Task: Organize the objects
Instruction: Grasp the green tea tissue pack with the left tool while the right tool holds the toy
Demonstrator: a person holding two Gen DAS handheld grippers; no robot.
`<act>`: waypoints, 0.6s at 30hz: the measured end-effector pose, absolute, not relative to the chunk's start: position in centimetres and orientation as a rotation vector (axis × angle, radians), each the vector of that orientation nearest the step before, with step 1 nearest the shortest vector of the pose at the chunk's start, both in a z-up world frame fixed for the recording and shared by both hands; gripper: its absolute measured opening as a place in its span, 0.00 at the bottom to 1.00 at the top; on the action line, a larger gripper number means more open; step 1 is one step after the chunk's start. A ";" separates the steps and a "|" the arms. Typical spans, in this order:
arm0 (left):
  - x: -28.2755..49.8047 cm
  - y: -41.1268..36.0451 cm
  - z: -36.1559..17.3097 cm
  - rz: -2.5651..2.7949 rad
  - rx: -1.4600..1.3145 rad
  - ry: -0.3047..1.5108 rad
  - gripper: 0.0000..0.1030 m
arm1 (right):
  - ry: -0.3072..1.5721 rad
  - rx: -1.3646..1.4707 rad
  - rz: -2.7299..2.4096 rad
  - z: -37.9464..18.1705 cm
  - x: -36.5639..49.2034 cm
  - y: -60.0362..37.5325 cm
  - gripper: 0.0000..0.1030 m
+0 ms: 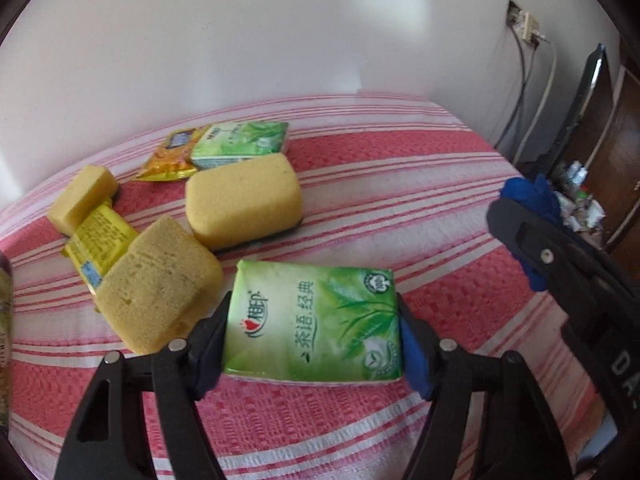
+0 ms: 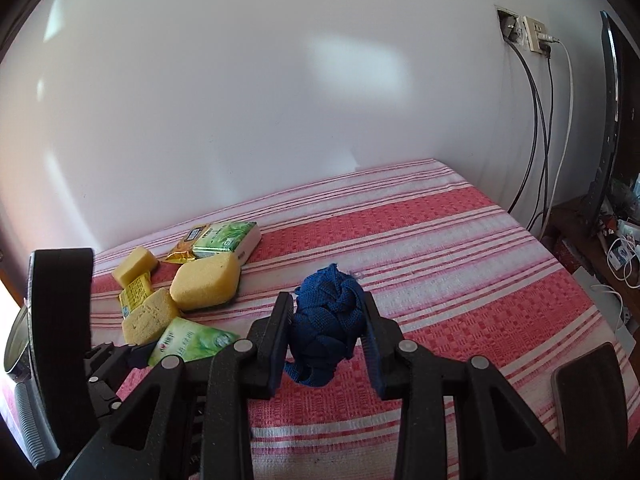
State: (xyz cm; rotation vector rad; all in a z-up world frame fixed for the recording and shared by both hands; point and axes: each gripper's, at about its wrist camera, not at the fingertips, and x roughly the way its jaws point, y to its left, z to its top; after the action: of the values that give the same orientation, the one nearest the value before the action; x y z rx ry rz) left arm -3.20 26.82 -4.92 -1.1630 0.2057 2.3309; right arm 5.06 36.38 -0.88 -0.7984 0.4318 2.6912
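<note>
The left gripper [image 1: 312, 344] has its fingers pressed on both ends of a green tissue pack [image 1: 314, 322] lying near on the red-and-white striped bed [image 1: 400, 184]; the right gripper [image 2: 326, 338] clamps a blue braided cloth bundle [image 2: 326, 328] tight. Far left lie yellow sponges [image 1: 244, 200], snack packets [image 1: 100, 240] and a second tissue pack [image 1: 240, 142], against a white wall [image 2: 240, 100] with cables [image 2: 540, 120] at right
</note>
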 end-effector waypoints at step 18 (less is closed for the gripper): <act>1.0 21.3 -1.3 2.622 -0.811 0.305 0.70 | 0.286 -0.582 2.666 0.7 6.6 36.0 0.35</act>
State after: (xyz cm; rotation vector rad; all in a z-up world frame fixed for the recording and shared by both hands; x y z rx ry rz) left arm 0.99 21.27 -1.29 -0.8111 0.3052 2.6217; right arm 6.56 36.02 0.70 -0.5818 0.2863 2.6665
